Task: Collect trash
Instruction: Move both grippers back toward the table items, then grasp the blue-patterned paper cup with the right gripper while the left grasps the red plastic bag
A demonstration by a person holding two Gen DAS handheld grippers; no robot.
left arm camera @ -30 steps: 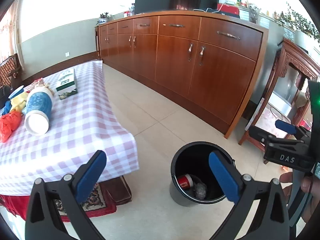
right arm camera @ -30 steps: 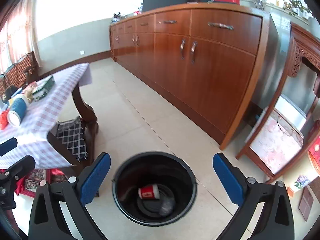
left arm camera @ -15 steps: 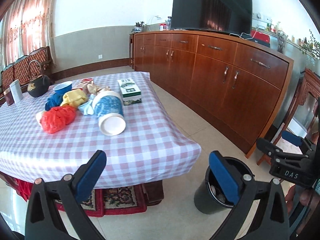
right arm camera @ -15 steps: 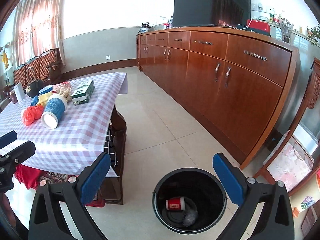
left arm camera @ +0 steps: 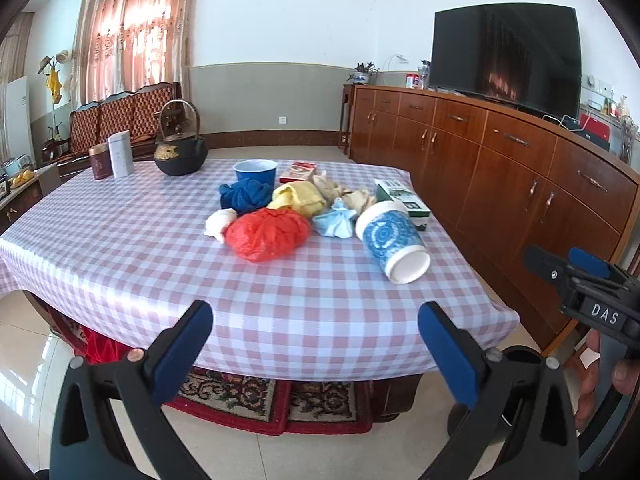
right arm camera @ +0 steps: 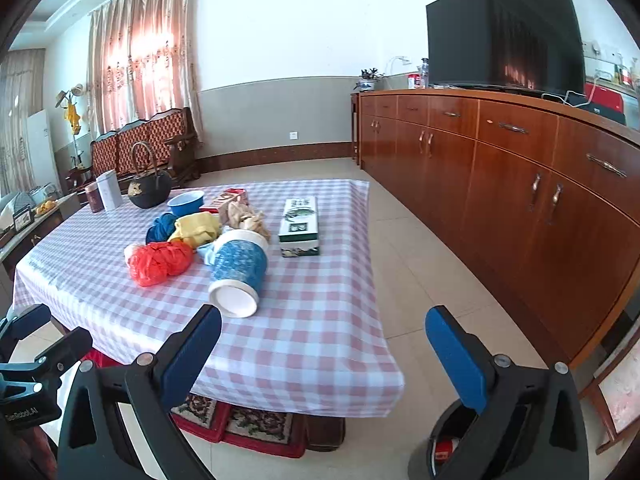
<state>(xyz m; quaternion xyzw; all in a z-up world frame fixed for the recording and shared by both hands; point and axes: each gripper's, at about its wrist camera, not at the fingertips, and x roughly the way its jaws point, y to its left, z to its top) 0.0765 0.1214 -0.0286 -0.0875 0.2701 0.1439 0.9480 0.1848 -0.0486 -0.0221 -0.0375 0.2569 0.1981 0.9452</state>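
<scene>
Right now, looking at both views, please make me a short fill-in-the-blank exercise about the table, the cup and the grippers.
1. The blue patterned cup is lying on its ____.
2. Both the left gripper and the right gripper are ____ and hold nothing.
3. The crumpled bag left of the cup is ____ in colour.
4. The tablecloth has a ____ pattern.

Missing words: side; open; red; checked

Sunlit pink curtains (left arm camera: 132,28) glow beside a white wall (left arm camera: 312,12). A long wooden sideboard (left arm camera: 500,160) carries a dark television (left arm camera: 506,52); pale floor tiles (right arm camera: 420,264) surround the checked worktop (left arm camera: 120,248).
</scene>
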